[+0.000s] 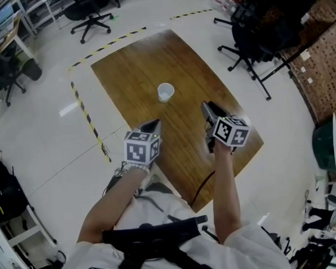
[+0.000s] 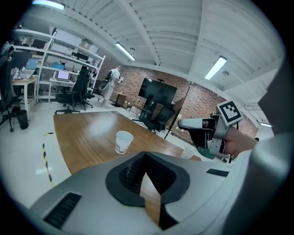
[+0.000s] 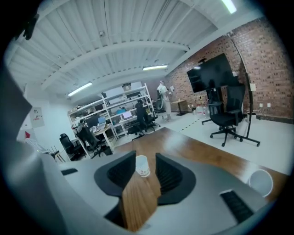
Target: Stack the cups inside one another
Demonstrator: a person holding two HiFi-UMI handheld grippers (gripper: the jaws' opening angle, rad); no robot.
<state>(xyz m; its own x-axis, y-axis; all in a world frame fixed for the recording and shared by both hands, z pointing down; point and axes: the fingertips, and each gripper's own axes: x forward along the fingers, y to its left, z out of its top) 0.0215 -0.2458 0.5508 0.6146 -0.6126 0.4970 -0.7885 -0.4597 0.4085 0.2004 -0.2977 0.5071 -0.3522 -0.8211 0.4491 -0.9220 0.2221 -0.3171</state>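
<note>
We are logging the task as unfinished. One white cup (image 1: pixel 166 92) is standing upright on the table (image 1: pixel 131 71), well ahead of both tools. A second cup (image 3: pixel 260 182) is sitting apart, low and off to the right of the right hand-held gripper (image 1: pixel 207 106). That gripper's jaws are standing wide and empty, framing the far cup. The left hand-held gripper (image 1: pixel 154 125) is pinched together on nothing. We are judging the nesting as still to do.

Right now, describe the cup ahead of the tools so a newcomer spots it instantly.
Find the brown wooden table on the white floor. One white paper cup stands upright near the table's middle, ahead of the right tool. Unlike the other cup, at the table's edge beside that tool, it stands alone on open wood.
</note>
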